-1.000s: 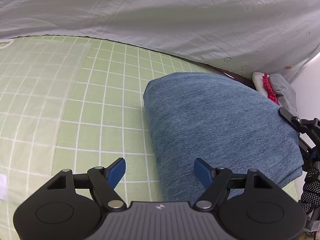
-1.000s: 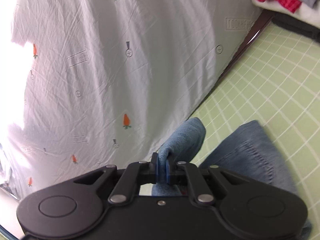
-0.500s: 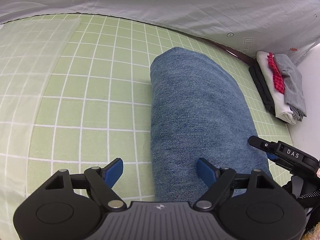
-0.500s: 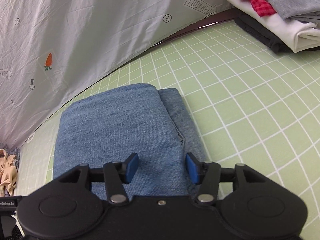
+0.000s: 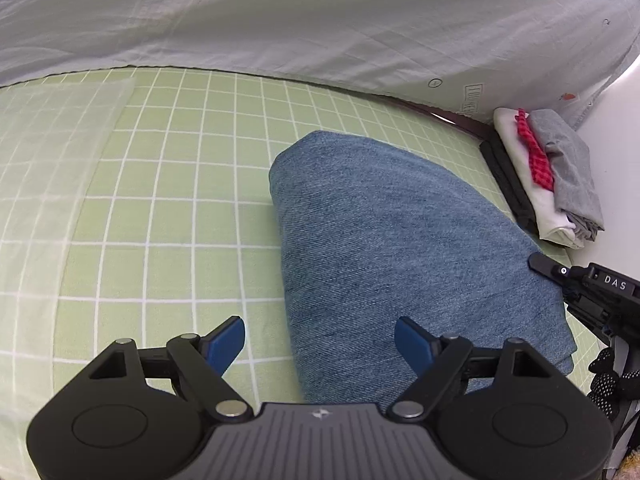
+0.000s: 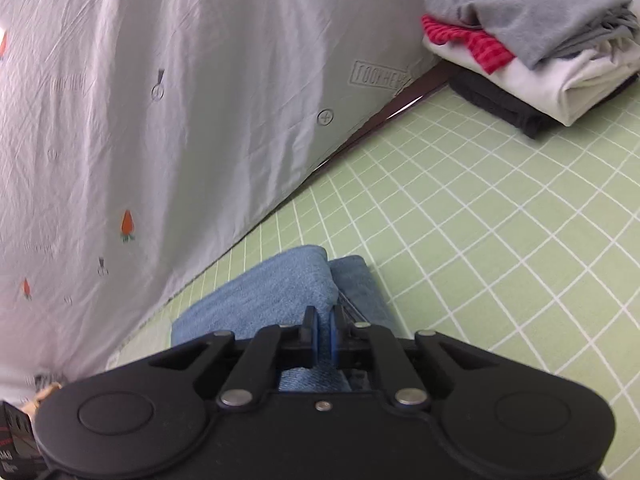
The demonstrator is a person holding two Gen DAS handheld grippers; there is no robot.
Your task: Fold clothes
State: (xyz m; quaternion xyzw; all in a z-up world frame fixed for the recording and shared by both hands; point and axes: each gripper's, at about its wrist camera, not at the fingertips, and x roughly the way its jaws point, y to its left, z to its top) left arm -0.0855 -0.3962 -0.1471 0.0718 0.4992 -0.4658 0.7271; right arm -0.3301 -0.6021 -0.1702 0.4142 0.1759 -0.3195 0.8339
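Green gridded cloth [image 5: 168, 208] covers the tabletop, with a pale sheet printed with carrots [image 6: 160, 120] hanging behind it; a stack of folded clothes [image 6: 532, 48], grey over red, white and black, sits at the far corner; the folded jeans [image 5: 392, 248] lie flat on the cloth near the middle, well apart from that stack. In its own wrist view the left claw [image 5: 320, 340] tilts steeply down over the near end of the jeans, blue fingers [image 5: 226, 342] spread wide, one over bare cloth and the other over denim, neither pressing on anything. From the right wrist view the right claw [image 6: 324, 336] points down at a shallower angle along the jeans' right edge; its blue pads are pressed together with only a sliver between them, and denim [image 6: 280, 292] lies right under and around the tips; whether a fold is pinched between them cannot be told. Its black body, marked DAS, pokes in at the right edge of the left view [image 5: 592, 292], beside the jeans. Half a second ago the right claw stood spread over the folded denim; a second ago it was clamped on a raised fold, and the jeans now lie flat; the left claw has stayed spread throughout, and its view has shifted a little along the jeans.
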